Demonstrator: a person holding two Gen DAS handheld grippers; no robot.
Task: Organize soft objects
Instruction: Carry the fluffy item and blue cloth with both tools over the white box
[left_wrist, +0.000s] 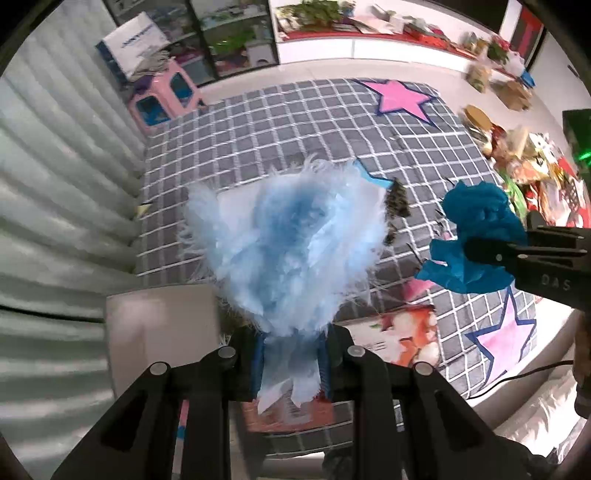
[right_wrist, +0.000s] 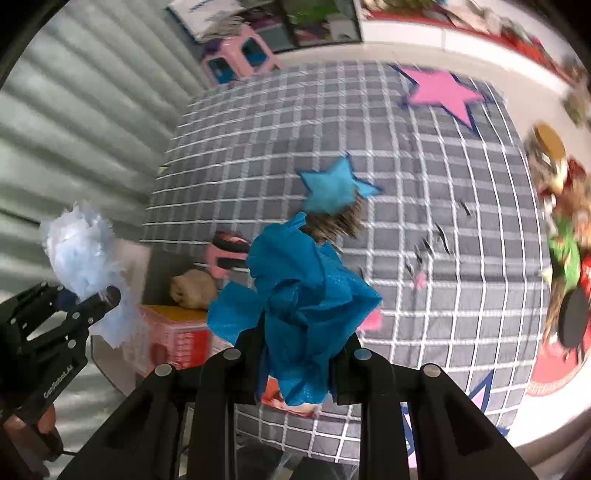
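Below you spreads a grey checked bedspread (left_wrist: 258, 122) with pink stars, beside a pale curtain. Your left tongs (left_wrist: 291, 363) are clenched on a fluffy pale-blue pom-pom (left_wrist: 284, 243) of shredded, feathery strips, darker blue at its heart, held above the bed. Your right tongs (right_wrist: 295, 363) grip a crumpled teal tissue bundle (right_wrist: 295, 295), faintly glittery, also lifted clear of the bedspread.
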